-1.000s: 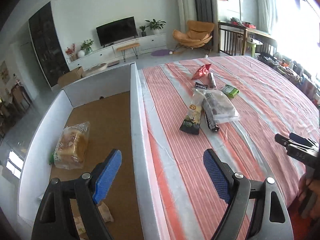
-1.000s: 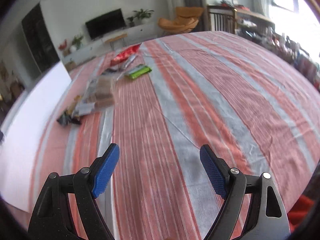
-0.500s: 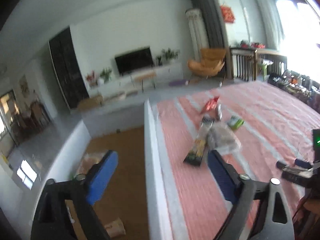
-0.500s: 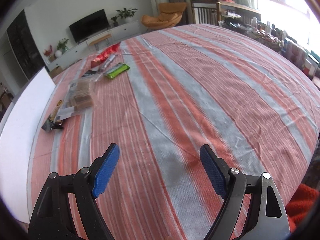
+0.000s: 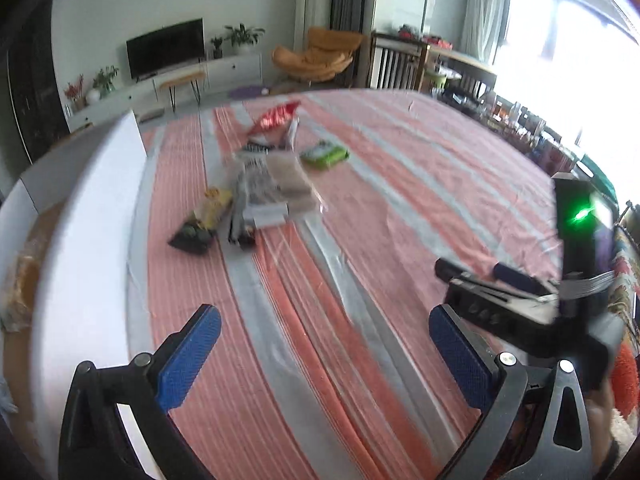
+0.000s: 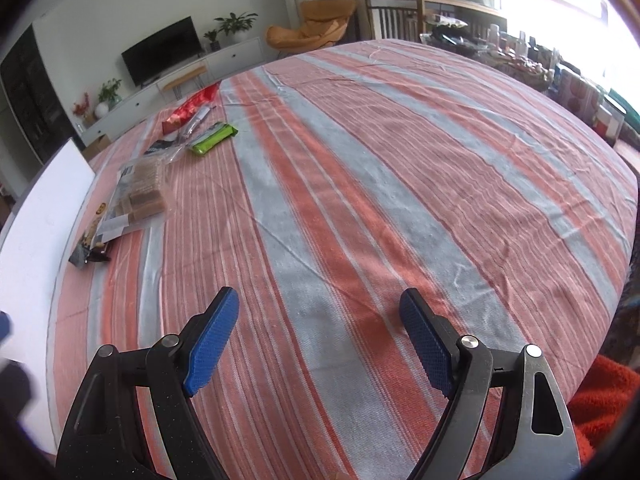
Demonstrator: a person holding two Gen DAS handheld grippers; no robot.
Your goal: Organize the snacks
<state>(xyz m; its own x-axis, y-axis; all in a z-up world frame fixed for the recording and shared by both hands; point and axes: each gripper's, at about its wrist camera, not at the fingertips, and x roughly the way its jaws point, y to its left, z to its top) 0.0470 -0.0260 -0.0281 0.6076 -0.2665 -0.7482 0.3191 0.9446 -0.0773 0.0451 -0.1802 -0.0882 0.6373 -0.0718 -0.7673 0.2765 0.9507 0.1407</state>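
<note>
Several snack packets lie in a loose row on the striped cloth: a red packet (image 5: pixel 276 116), a green packet (image 5: pixel 324 155), a clear bag of biscuits (image 5: pixel 276 184) and a dark and yellow bag (image 5: pixel 204 220). My left gripper (image 5: pixel 322 316) hangs over bare cloth short of them, its jaws opening with nothing between them. In the right wrist view the same red packet (image 6: pixel 190 110), green packet (image 6: pixel 214 138) and biscuit bag (image 6: pixel 142 192) sit far off to the left. My right gripper (image 6: pixel 319 296) stands open over bare cloth, empty.
A white box wall (image 5: pixel 92 208) runs along the table's left side, with a bagged loaf (image 5: pixel 20 280) blurred inside it. The right gripper (image 5: pixel 470 270) shows at the right in the left wrist view. The striped cloth (image 6: pixel 360 160) spreads wide to the right.
My left gripper has swung right, from above the box's wall to above the cloth, and its jaws have widened. The right gripper has hardly shifted and stays open.
</note>
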